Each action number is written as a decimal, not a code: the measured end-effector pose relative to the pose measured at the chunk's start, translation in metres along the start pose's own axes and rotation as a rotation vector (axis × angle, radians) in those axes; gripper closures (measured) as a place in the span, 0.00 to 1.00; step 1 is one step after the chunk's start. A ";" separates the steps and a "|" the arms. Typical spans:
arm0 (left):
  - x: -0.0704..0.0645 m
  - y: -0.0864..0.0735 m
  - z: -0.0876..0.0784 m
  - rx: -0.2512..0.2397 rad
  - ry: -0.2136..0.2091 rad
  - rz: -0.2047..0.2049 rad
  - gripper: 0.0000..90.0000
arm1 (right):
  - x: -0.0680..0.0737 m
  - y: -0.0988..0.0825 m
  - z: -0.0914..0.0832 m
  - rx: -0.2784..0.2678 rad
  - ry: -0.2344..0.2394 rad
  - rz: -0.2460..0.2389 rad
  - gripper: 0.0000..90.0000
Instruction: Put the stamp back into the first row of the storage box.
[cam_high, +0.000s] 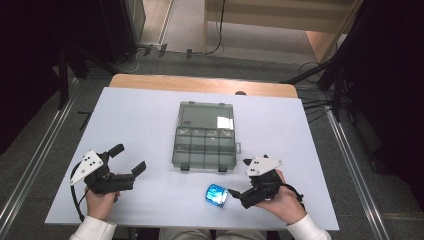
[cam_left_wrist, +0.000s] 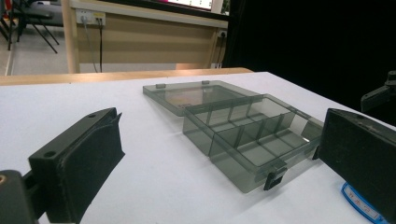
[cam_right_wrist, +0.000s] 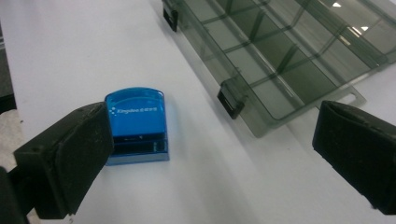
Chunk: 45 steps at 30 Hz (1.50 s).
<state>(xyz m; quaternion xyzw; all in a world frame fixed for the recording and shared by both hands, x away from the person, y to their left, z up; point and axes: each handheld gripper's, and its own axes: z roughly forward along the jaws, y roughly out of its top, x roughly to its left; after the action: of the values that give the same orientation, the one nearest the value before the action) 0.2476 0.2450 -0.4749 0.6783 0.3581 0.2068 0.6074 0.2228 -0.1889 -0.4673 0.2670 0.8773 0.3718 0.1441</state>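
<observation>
L gripper (cam_high: 131, 159) is resting on the white table (cam_high: 140, 120) w/ jaws spread wide, holding nothing. In the middle, the smoky clear organizer box (cam_high: 205, 146) is lying open, lid flat behind it, compartments apparently empty. R gripper (cam_high: 238, 177) is sitting jaws apart, near jaw just beside the blue stamp-like case (cam_high: 216, 195), which is lying on the table near the box's front latches.

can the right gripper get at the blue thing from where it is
Probably yes. The right gripper is open with the small blue box just off one jaw on bare white table, nothing between them. The open grey organiser sits beyond, clear of the approach.
</observation>
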 end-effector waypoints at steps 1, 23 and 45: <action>0.000 0.000 0.000 0.001 0.000 -0.001 0.00 | 0.001 0.002 0.001 0.010 0.004 -0.007 0.00; -0.001 -0.001 0.001 0.013 -0.014 0.002 0.00 | 0.015 0.029 0.032 0.239 0.099 -0.070 0.00; -0.001 -0.001 0.002 0.011 -0.020 -0.009 0.00 | 0.039 0.042 0.075 0.507 0.160 -0.120 0.19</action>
<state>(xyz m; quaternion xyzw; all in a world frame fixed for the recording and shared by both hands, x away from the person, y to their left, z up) 0.2479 0.2431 -0.4761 0.6822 0.3561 0.1952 0.6080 0.2396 -0.0990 -0.4898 0.2116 0.9653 0.1510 0.0248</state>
